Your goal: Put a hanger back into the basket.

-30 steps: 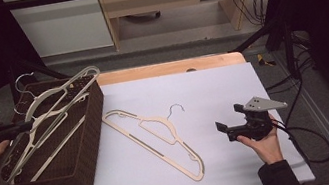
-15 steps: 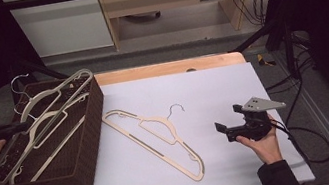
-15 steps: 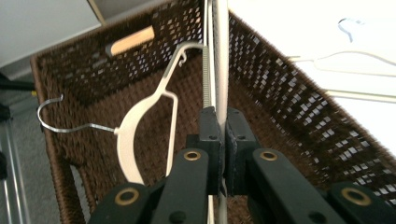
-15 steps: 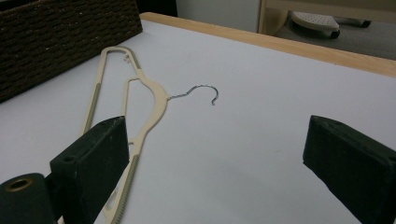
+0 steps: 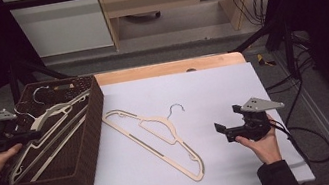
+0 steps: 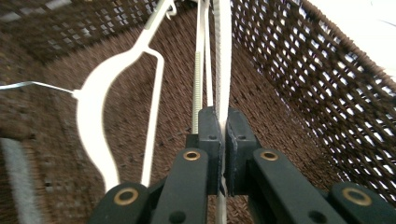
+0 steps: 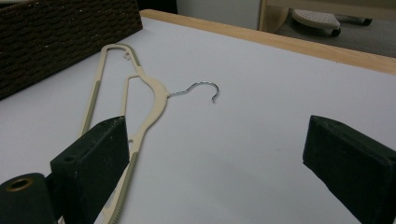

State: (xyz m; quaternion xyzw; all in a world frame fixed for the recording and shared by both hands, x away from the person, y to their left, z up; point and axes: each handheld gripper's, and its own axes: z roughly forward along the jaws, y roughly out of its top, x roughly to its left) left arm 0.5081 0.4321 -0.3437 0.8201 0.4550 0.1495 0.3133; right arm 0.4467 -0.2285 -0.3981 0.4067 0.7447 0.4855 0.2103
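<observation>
Your left tool (image 5: 33,136) is clenched on the thin edge of a cream hanger (image 6: 223,60), holding it tilted inside the brown wicker basket (image 5: 92,130), apparently to lay it with the others. Your right tool (image 5: 223,130) rests released on the table (image 5: 231,81) near a second hanger (image 5: 159,134), seemingly ready for it. No brand, label or writing is legible.

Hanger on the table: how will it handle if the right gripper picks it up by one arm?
The hanger looks thin and flat, so probably light and a bit flexible. Gripped off-centre, its long frame would likely swing or droop. The wire hook could snag the basket weave.
</observation>
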